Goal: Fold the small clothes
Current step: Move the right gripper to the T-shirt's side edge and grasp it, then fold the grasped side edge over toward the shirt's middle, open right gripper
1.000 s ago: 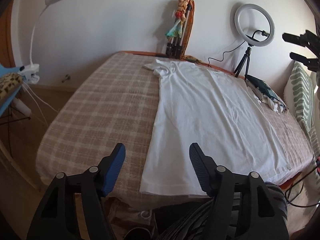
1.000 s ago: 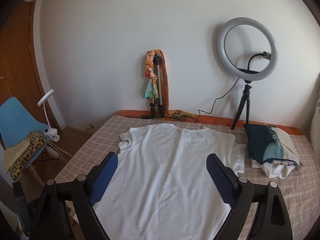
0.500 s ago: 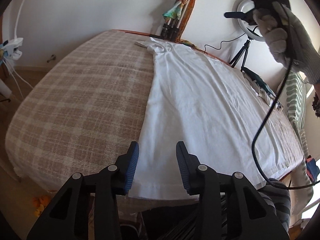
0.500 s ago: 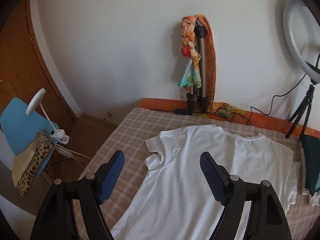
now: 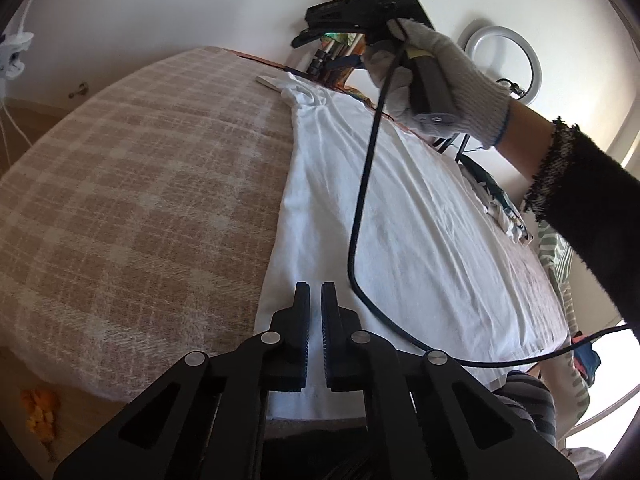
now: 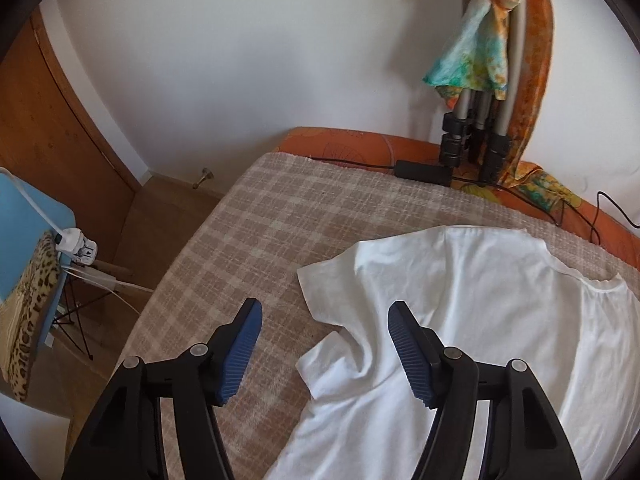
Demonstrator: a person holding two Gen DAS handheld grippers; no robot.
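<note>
Left gripper (image 5: 315, 296) sits low over the near hem corner of the white T-shirt (image 5: 400, 216), its two black jaws drawn together with only a thin slit between them; white cloth shows in that slit, so the jaws appear clamped on the shirt's lower corner, though the pinch point itself is partly hidden by the jaw bodies. The shirt lies spread flat on the checked beige bed cover (image 5: 140, 200), collar end toward the far wall.

Right gripper (image 6: 324, 340) has its blue-padded jaws well apart and has just been closing. It hangs above the shirt's short sleeve (image 6: 332, 292), which lies rumpled between the jaws — whether the pads touch the cloth is unclear.

Only the left wrist view shows the person: a hand in a white knit glove (image 5: 440, 80) holding the right gripper's handle, a dark fuzzy sleeve (image 5: 588, 208), and a black cable (image 5: 360, 200) drooping across the shirt. It also shows a ring light (image 5: 500, 60) at the wall and folded clothes (image 5: 500, 208) at the bed's far side.

Only the right wrist view shows a folded tripod (image 6: 480, 140) draped with a coloured scarf (image 6: 472, 56), a blue chair (image 6: 24, 240) with leopard-print fabric, a clip lamp (image 6: 76, 244) and a wooden door (image 6: 52, 120).
</note>
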